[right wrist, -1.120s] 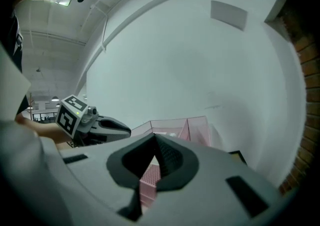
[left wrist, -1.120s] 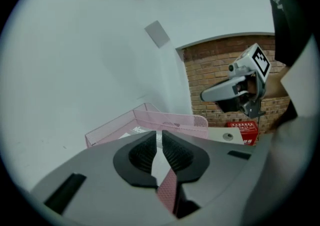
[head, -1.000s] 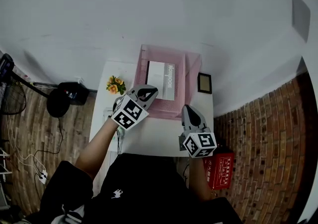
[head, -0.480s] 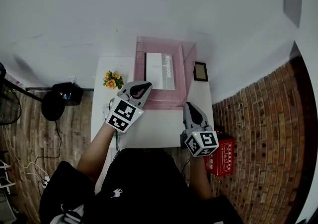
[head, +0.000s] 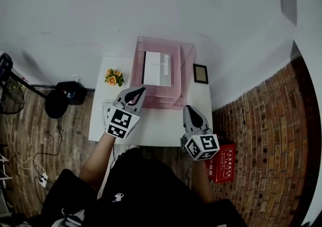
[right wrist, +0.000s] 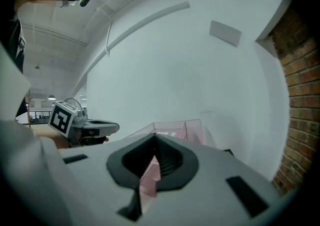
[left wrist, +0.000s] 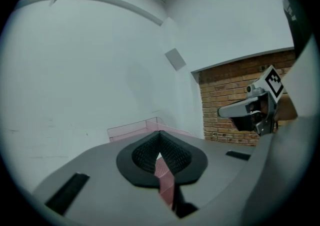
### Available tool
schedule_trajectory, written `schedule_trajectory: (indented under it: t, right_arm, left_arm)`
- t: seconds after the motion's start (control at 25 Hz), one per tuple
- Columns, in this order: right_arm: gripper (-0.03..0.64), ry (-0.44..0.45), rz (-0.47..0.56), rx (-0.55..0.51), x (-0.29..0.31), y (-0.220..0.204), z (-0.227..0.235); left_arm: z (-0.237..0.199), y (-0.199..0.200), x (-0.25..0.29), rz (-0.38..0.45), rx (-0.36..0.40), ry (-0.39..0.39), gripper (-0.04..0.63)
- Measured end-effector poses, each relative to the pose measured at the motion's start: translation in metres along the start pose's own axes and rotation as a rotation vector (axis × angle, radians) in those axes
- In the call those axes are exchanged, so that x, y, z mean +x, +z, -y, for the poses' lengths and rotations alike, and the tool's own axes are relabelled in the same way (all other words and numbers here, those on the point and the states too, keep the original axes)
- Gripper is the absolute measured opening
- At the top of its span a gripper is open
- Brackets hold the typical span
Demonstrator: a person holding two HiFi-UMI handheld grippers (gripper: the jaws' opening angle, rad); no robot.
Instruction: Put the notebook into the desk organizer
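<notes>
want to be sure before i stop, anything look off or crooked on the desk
Nothing stands out. The notebook lies inside the pink desk organizer, squared with its walls. The flowers and picture frame stand either side of it on the white desk.

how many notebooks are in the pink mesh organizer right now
1: a white rectangular notebook lies flat inside the pink mesh desk organizer, towards its left side. Anything under it would be hidden.
</notes>
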State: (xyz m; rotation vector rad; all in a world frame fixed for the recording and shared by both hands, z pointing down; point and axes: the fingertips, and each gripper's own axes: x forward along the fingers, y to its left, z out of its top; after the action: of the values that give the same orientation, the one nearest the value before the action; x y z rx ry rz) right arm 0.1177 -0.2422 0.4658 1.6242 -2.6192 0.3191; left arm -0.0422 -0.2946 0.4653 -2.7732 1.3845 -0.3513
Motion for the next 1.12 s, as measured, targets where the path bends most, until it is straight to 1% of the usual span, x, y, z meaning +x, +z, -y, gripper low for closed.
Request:
schedule_trajectory:
  t: [0.2,0.4,0.68,0.8,0.96,1.12]
  right_arm:
    - [0.002,0.046,0.015,0.000,-0.026,-0.002,0.000]
    - [0.002,0.076,0.013,-0.002,-0.061,-0.009,-0.003]
    - [0.002,0.102,0.035,0.006,-0.111,-0.016,-0.002]
    - [0.002,0.113,0.048,0.010,-0.126,-0.015,-0.002]
    - [0.002,0.122,0.071,0.001,-0.138,-0.008,-0.009]
    - [0.002,0.123,0.091,-0.021,-0.143,-0.001,-0.015]
  left_arm:
    - [0.022,0.003,-0.025,0.019,-0.026,0.082,0.003]
    - [0.044,0.005,-0.057,0.041,-0.081,0.165,0.003]
    - [0.085,0.006,-0.097,0.047,-0.051,0.254,0.004]
    - [0.098,0.011,-0.115,0.063,-0.026,0.291,0.003]
    - [0.102,0.017,-0.133,0.076,-0.020,0.325,0.003]
    - [0.099,0.029,-0.141,0.113,-0.010,0.343,0.003]
